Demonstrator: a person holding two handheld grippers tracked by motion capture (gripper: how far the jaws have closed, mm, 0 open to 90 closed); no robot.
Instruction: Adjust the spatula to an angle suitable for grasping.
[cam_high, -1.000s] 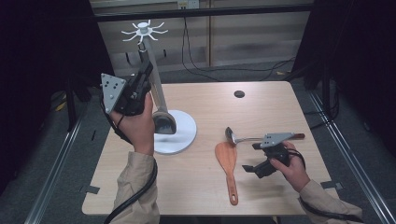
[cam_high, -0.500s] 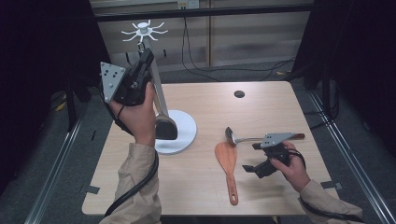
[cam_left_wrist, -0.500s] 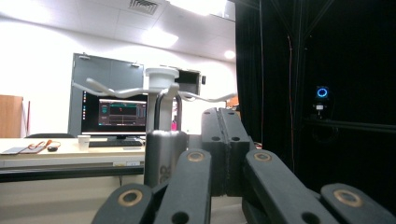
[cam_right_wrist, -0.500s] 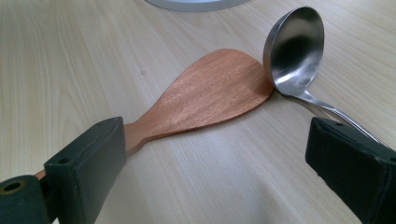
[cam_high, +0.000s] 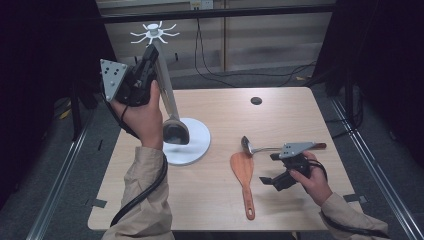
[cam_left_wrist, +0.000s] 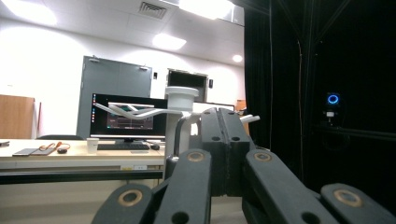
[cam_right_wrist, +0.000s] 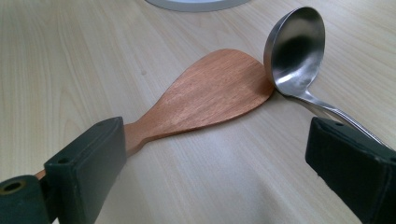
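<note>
Bench (cam_high: 215, 200): pale wood, carrying everything below; the white stand serves as the landmark.
White stand (cam_high: 196, 145): round base on the bench's left half, a leaning pole rising toward the far edge, thin hook arms spread at its top (cam_high: 153, 33); its top cap also sits just beyond the left gripper's jaw tips (cam_left_wrist: 181, 95).
Left gripper (cam_high: 148, 59): raised in the hand beside the stand's pole, near the hooks; jaws pressed together on a utensil handle.
Hanging utensil (cam_high: 175, 132): dark head low against the stand's base, handle running up along the pole to the left gripper.
Right gripper (cam_high: 270, 181): low on the bench, well right of the stand's base; jaws spread, gripping nothing (cam_right_wrist: 219, 182).
Wooden spatula (cam_high: 244, 175): flat on the bench right of the stand's base, blade toward it; its neck lies by one jaw of the right gripper (cam_right_wrist: 210, 93).
Metal ladle (cam_high: 260, 147): just right of the spatula, bowl touching the blade's edge (cam_right_wrist: 294, 51).
</note>
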